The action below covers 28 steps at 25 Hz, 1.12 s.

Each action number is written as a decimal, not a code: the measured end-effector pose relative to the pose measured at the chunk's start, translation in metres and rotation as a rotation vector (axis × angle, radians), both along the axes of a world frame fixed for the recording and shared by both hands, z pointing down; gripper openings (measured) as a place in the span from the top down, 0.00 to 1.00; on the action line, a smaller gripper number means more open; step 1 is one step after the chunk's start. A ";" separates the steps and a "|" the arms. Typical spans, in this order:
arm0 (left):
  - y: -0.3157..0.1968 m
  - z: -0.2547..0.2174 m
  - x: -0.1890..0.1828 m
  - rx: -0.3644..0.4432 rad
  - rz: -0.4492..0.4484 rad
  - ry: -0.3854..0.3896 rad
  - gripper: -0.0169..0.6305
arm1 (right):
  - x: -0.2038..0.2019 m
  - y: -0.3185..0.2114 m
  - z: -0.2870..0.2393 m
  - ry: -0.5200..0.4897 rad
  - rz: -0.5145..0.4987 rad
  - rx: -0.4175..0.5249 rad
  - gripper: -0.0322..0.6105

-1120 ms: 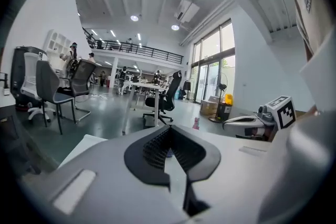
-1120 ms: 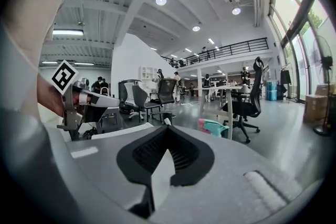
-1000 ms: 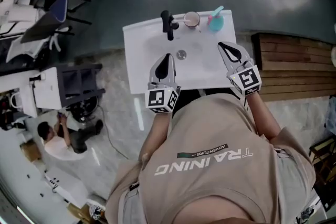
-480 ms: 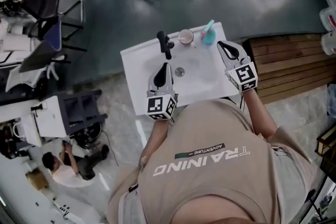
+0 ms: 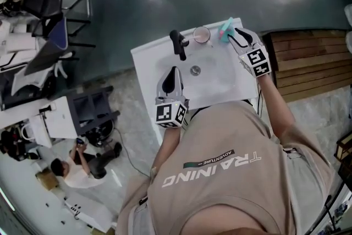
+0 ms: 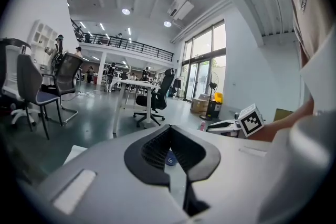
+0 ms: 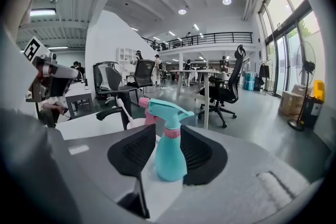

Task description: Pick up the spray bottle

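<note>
Right claw (image 5: 235,35): jaws wide, and they have just been opening. The bottle (image 7: 169,157) stands between them, upright, with a gap on each side. The pads do not press on it, so there is no grip yet.

Left claw (image 6: 169,130): tips together, nothing held. It hangs over the near left part of the sink (image 5: 151,58) and has no part in this step.

Bottle position: far right corner of the sink top, close to its far edge. Teal body, pink collar, nozzle pointing left toward the cup (image 5: 201,34). The cup, with a toothbrush in it, sits just left of the bottle. The faucet (image 5: 179,44) is further left.

Risks, as judged from here:
- The bottle looks light and narrow-based. If one jaw meets it first, it may tip or slide toward the far edge and drop off.
- The body is rounded and smooth. A grip closed too high or off-centre could let it squirt out or twist.
- Closing at trigger height could fire the spray.
- The left jaw passes near the cup, and drifting left could knock it.
</note>
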<state>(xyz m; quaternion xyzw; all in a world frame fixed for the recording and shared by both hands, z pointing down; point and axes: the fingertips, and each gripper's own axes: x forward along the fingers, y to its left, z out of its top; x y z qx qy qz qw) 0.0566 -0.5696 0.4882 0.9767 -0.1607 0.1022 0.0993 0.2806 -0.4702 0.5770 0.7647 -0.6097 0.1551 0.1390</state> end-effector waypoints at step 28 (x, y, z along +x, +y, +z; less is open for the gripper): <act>0.002 0.007 -0.029 -0.022 -0.097 -0.044 0.95 | 0.012 -0.033 0.001 -0.001 -0.042 0.101 0.74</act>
